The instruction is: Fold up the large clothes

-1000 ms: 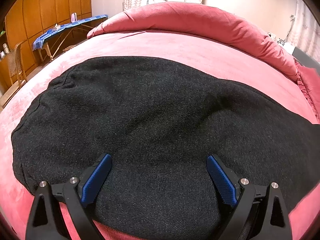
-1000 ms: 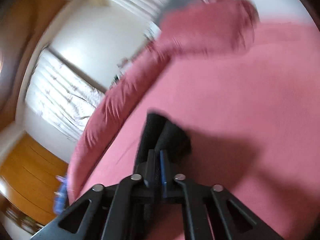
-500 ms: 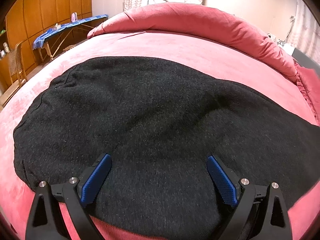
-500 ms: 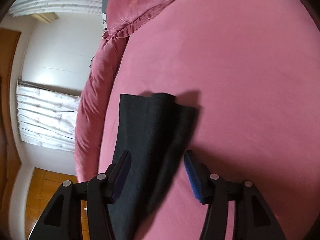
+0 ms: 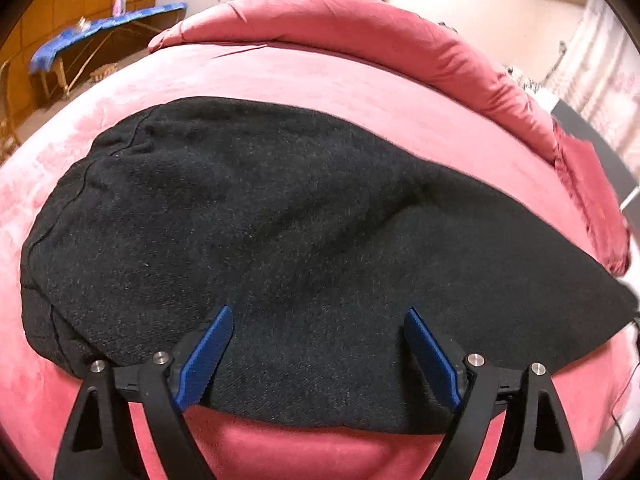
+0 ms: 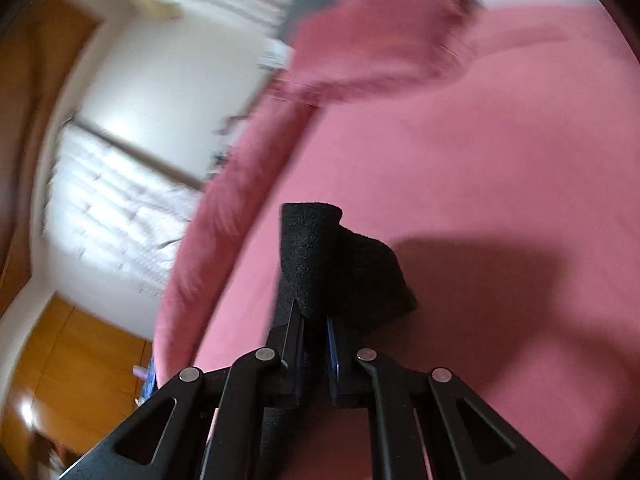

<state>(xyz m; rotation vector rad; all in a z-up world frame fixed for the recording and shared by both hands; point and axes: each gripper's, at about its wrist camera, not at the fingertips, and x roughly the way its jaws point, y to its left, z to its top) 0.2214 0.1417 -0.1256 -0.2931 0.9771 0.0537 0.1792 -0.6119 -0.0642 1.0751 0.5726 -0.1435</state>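
Item: black knit garment, spread flat on pink bed, long axis running left to right across the left wrist view.
Left gripper: jaws wide apart, holding nothing, poised over the garment's near hem, cloth directly ahead and beneath.
Right gripper: jaws closed on a bunched end of the garment, lifted above the bed.
Judgement: right hand has the grip; the fold likely carries that end along the long axis.
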